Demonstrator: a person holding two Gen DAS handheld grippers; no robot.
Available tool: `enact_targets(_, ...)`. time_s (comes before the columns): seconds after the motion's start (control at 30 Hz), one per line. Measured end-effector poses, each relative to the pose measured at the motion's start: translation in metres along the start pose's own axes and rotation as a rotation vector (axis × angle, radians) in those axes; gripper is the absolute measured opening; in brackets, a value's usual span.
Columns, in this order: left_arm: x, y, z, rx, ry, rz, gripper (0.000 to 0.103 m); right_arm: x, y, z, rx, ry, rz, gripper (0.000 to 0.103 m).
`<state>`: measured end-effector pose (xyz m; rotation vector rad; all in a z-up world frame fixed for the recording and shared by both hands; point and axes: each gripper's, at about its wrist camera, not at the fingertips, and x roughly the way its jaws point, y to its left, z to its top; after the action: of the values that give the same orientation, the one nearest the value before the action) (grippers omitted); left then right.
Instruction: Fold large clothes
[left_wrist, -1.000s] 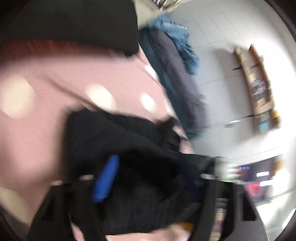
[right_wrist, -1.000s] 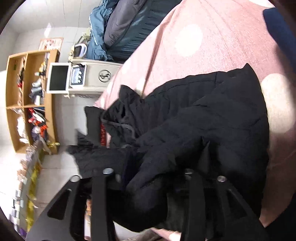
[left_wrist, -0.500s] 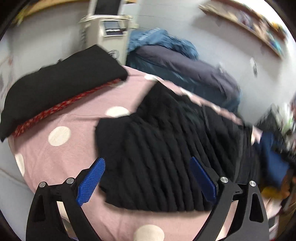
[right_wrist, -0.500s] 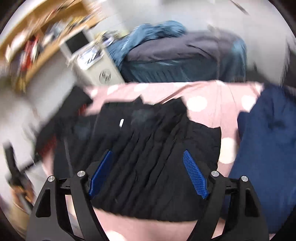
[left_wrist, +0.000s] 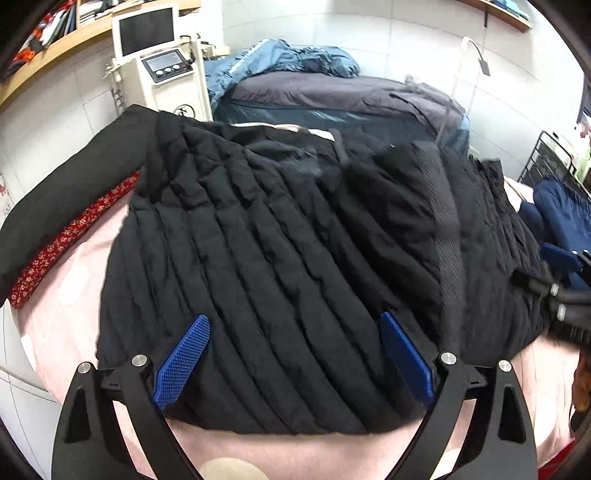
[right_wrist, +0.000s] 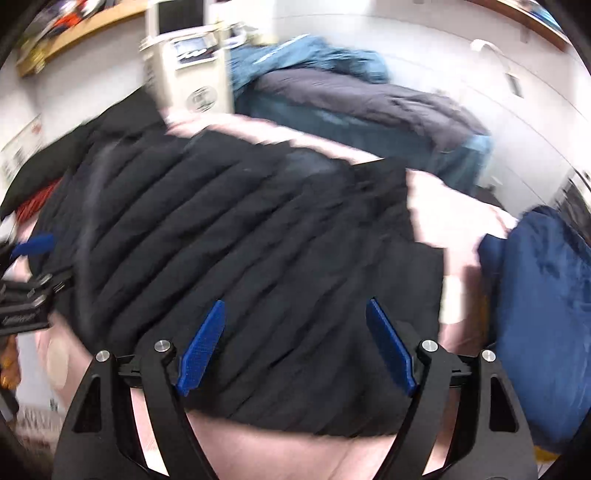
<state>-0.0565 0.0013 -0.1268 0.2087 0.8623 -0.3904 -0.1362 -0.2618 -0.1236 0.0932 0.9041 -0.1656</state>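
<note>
— Black quilted puffer jacket (left_wrist: 258, 266) lies spread on the pink polka-dot cloth (left_wrist: 66, 314), its right edge cut off by the frame.

— Left gripper (left_wrist: 293, 363)?

— Fingers spread, nothing between them.

— Right gripper (right_wrist: 297, 347)?

— Spread too, empty. Its view is blurred, yet shows the navy blue padded garment (right_wrist: 543, 317) right of the jacket whole.

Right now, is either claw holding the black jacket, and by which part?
Nothing is held. The left claw and right claw both stand open above the black quilted jacket, pads clear of it.
</note>
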Motion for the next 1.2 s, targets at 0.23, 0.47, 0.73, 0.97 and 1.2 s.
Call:
enact_targets(0.23,0.0,0.08,0.017,-0.173,-0.065,0.195,0.092,0.047,-0.07,0.014,0.179,0.12,0.001,0.078)
enact_targets(0.47,0.027,0.124,0.02,-0.258,0.01,0.022,0.061,0.05,-0.072,0.008,0.19,0.12,0.13,0.015)
enact_targets(0.73,0.042,0.127,0.051,-0.249,0.009,0.113,0.014,0.041,-0.098,0.034,0.264,-0.001,0.013,0.009)
enact_targets(0.97,0.1,0.132,0.047,-0.284,0.153,0.141,0.02,0.115,-0.091,0.023,0.232,0.175,-0.087,0.011)
enact_targets(1.2,0.107,0.129,0.05,-0.243,0.178,0.136,0.024,0.118,-0.084,0.022,0.187,0.18,-0.132,0.019)
